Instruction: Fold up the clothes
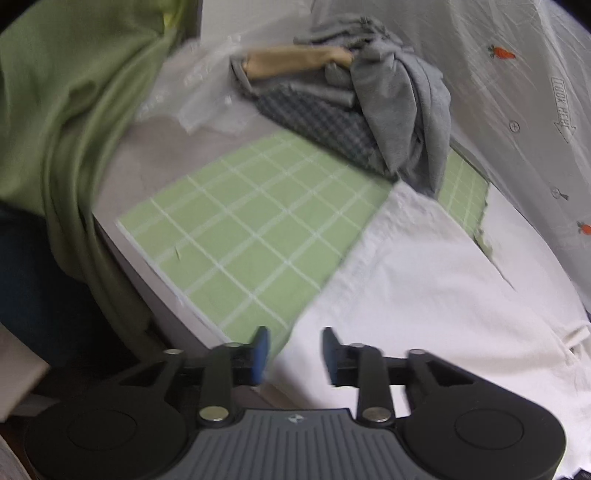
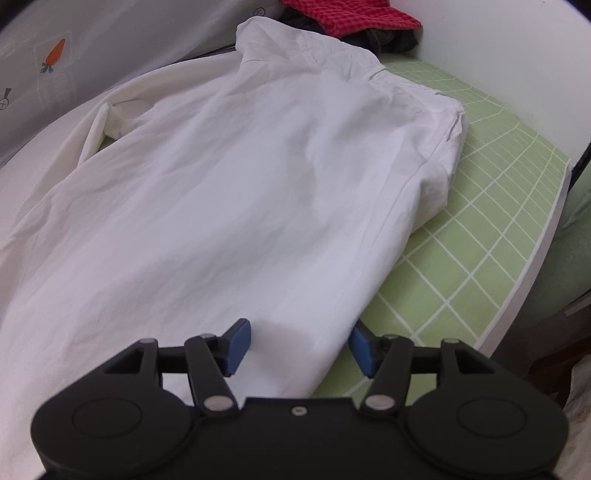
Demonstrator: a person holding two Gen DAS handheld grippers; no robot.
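A white shirt lies spread on a green grid mat, its collar end at the far side. It also shows in the left wrist view, covering the right part of the mat. My left gripper is open and empty, hovering just above the shirt's near edge where it meets the mat. My right gripper is open, its blue pads either side of the shirt's near edge, with cloth lying between them.
A pile of grey and checked clothes sits at the far end of the mat. A green cloth hangs at the left. Red checked fabric lies beyond the shirt. A white carrot-print sheet borders the mat.
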